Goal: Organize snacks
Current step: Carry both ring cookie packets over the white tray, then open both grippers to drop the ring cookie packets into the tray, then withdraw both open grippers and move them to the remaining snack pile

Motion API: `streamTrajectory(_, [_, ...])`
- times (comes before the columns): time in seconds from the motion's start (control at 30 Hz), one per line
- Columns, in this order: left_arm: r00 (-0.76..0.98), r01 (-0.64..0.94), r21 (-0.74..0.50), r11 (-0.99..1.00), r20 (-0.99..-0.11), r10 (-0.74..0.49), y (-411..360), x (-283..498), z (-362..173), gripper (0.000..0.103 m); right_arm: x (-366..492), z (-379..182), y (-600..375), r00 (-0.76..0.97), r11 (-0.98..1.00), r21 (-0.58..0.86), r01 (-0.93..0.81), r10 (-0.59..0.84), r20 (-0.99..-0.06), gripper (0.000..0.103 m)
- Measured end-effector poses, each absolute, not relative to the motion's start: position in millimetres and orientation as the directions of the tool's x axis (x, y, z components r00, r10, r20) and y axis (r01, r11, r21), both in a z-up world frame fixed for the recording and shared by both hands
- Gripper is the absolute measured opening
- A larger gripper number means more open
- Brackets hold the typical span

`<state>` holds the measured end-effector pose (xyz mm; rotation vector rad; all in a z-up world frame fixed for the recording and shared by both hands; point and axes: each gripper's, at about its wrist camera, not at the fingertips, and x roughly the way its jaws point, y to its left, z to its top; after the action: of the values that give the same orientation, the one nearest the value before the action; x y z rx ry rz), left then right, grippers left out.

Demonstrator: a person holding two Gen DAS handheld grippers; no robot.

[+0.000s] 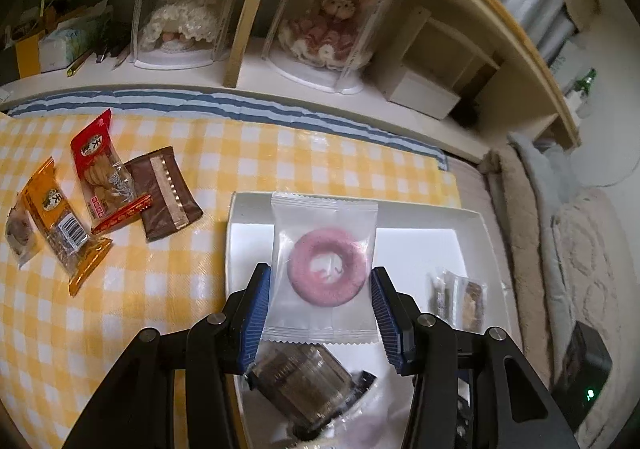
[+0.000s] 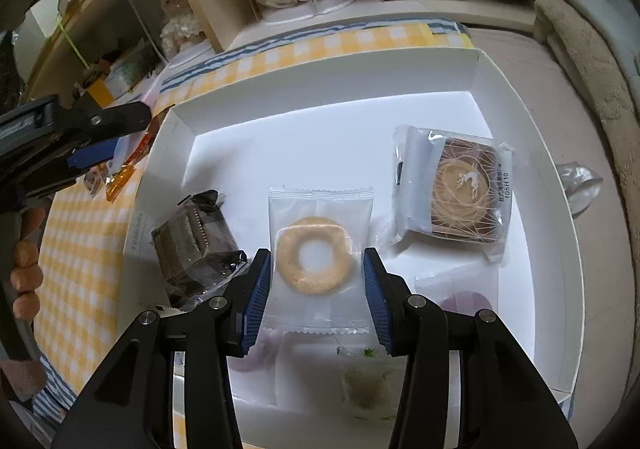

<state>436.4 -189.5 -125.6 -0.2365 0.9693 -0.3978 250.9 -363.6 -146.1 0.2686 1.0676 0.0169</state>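
Blue-padded jaws of my left gripper (image 1: 322, 305) fill the bottom of the left wrist view, pinching a clear packet with a pink ring biscuit (image 1: 327, 272) by its two side edges. I am holding it above the white tray (image 1: 472, 223), which reaches from 12 o'clock to 3 o'clock of the packet. Beneath the packet, at 6 o'clock, a dark wrapped snack (image 1: 306, 377) lies in the tray, and at 3 o'clock a small brown packet (image 1: 460, 299) rests on the tray floor. Over at 9 to 10 o'clock, on the yellow checked cloth (image 1: 280, 153) covering the surface, lie an orange packet (image 1: 66, 227), a red packet (image 1: 105, 173) and a brown packet (image 1: 164, 193), close together and partly overlapping.

On the right wrist view, my right gripper (image 2: 318, 285) has its jaws pressed against the side edges of a clear packet holding a tan ring biscuit (image 2: 314, 255), above the same tray. At 9 o'clock of it sits the dark wrapped snack (image 2: 196, 245); at 2 o'clock a square packet with a round brown cake (image 2: 456, 193) lies on the tray floor. At 6 o'clock, under the gripper, more pale packets (image 2: 360, 373) lie blurred. My left gripper shows at 10 o'clock beyond the tray's edge.
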Motion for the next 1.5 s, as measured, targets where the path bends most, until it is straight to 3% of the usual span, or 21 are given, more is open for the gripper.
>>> streamTrajectory(0.4, [0.497, 0.189, -0.317, 0.930, -0.786, -0.369, -196.9, 469.3, -139.7, 0.050, 255.4, -146.6, -360.9, 0.480, 0.967, 0.236, 0.097, 0.162, -0.862, 0.047])
streamTrajectory(0.53, [0.506, 0.186, -0.292, 0.938, -0.790, -0.346, -196.6, 471.8, -140.3, 0.076, 253.7, -139.9, -360.2, 0.501, 0.958, 0.272, 0.087, 0.194, -0.843, 0.051])
streamTrajectory(0.73, [0.502, 0.211, -0.300, 0.930, -0.783, -0.367, -189.1, 460.6, -138.5, 0.082, 251.4, -135.9, -362.9, 0.494, 0.959, 0.268, 0.095, 0.188, -0.849, 0.061])
streamTrajectory(0.83, [0.491, 0.226, -0.298, 0.928, -0.787, -0.372, -187.4, 452.9, -138.9, 0.087, 246.6, -135.3, -364.5, 0.485, 0.963, 0.259, 0.079, 0.189, -0.854, 0.072])
streamTrajectory(0.9, [0.485, 0.233, -0.298, 0.926, -0.789, -0.376, -186.9, 447.1, -139.1, 0.092, 243.7, -135.5, -364.9, 0.482, 0.969, 0.236, 0.075, 0.171, -0.859, 0.090])
streamTrajectory(1.0, [0.485, 0.244, -0.299, 0.922, -0.786, -0.383, -185.5, 437.0, -137.7, 0.101, 240.2, -135.5, -366.3, 0.492, 0.973, 0.214, 0.088, 0.144, -0.858, 0.103])
streamTrajectory(1.5, [0.515, 0.332, -0.305, 0.893, -0.734, -0.442, -161.5, 391.3, -92.7, 0.103, 232.5, -116.3, -366.0, 0.529, 0.976, 0.180, 0.124, 0.088, -0.844, 0.103])
